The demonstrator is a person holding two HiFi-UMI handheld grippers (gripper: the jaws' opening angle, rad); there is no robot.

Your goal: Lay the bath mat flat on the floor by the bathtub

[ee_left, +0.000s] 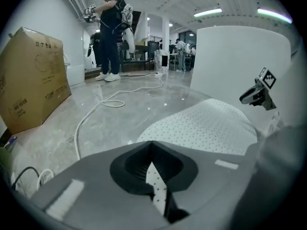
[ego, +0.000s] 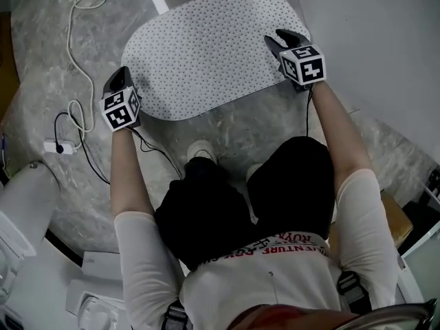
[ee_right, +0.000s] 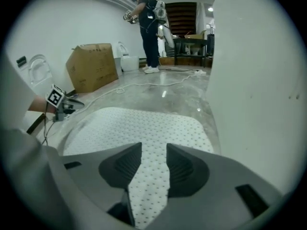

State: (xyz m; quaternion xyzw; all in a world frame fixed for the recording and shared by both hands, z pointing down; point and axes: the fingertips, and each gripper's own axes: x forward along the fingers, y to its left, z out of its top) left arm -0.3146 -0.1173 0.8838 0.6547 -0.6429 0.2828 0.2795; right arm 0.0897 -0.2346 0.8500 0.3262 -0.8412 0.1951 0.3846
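The white dotted bath mat (ego: pixel 213 47) lies spread on the grey floor beside the white bathtub wall (ego: pixel 385 33). My left gripper (ego: pixel 122 80) is at the mat's near-left edge, shut, and in the left gripper view a sliver of the mat (ee_left: pixel 206 126) shows pinched between the closed jaws (ee_left: pixel 152 150). My right gripper (ego: pixel 282 41) sits over the mat's near-right corner by the tub. In the right gripper view its jaws (ee_right: pixel 153 150) stand apart, with the mat (ee_right: pixel 139 126) running through the gap and the pads not pressing it.
A white cable (ego: pixel 79 60) and a plug block (ego: pixel 58 146) lie on the floor left of the mat. A toilet (ego: pixel 20 205) stands at the near left. A cardboard box (ee_left: pixel 29 75) and a standing person (ee_left: pixel 112 32) are farther off. My shoes (ego: pixel 201 150) are just behind the mat.
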